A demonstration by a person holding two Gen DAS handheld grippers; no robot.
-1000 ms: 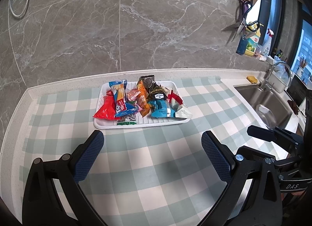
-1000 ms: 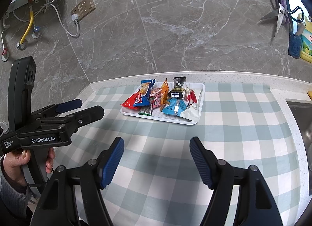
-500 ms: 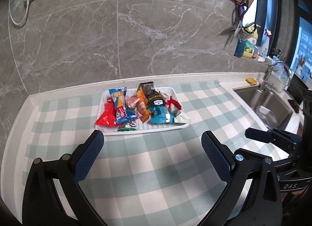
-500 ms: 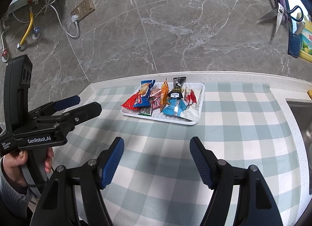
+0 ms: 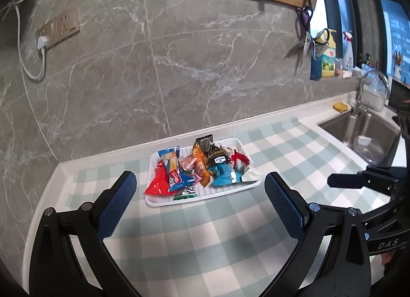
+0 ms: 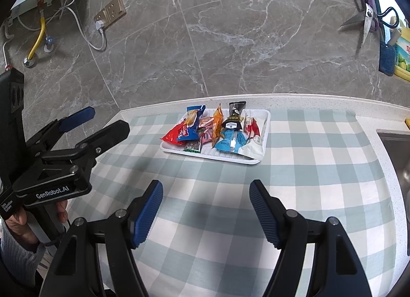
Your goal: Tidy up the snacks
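The left claw [image 5: 200,194] has its blue-padded fingers spread wide apart, holding nothing, hovering above the checked cloth [image 5: 205,235] on the counter [image 5: 330,117]. The right claw [image 6: 206,207] is likewise wide apart and holds nothing. Ahead of both, a white tray [image 6: 230,160] lies on the cloth near the marble wall, heaped with snack packets [image 5: 200,169]: a red one [image 5: 157,184] at its left end, a light blue one [image 5: 224,175] toward the right. Bare cloth lies between claws and tray. A steel sink [image 5: 364,130] lies well apart to the right.
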